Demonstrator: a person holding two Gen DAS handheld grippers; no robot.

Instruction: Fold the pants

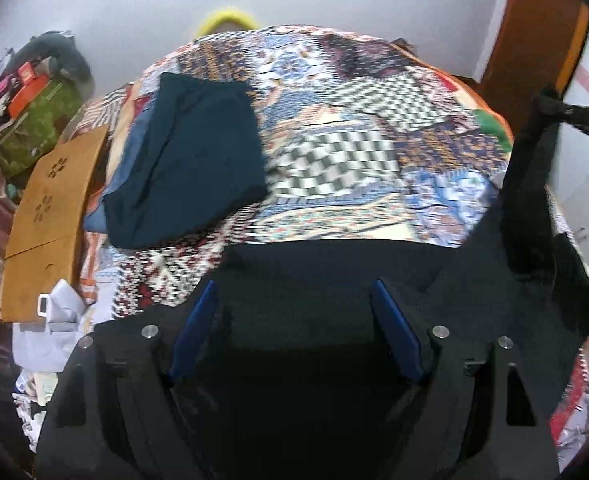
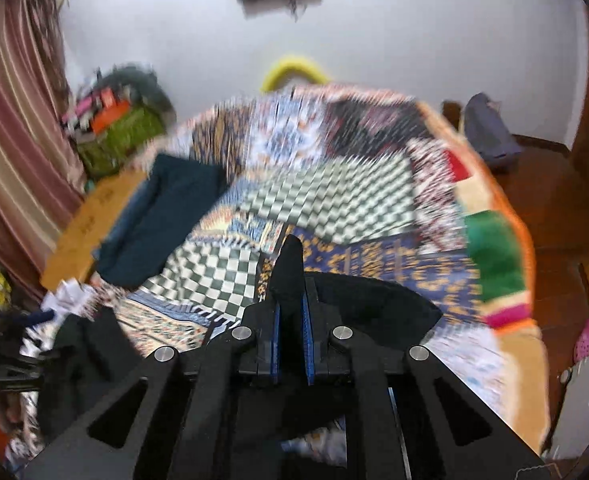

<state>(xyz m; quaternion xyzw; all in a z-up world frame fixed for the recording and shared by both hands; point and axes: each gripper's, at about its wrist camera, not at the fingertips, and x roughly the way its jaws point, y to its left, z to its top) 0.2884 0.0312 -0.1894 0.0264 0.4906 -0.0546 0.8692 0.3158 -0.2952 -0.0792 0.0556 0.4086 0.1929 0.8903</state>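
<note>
Black pants lie on a patchwork bedspread near the front. My left gripper is open, its blue pads spread over the black cloth. My right gripper is shut on a fold of the black pants, which sticks up between the pads; more of the cloth lies to its right. In the left wrist view the right gripper shows at the right edge with black cloth hanging from it. A folded dark teal garment lies at the bed's left, also in the right wrist view.
A wooden board lies along the bed's left edge, with white cloth in front of it. A green box with clutter stands at the far left. A yellow ring sits behind the bed. A wooden door frame stands on the right.
</note>
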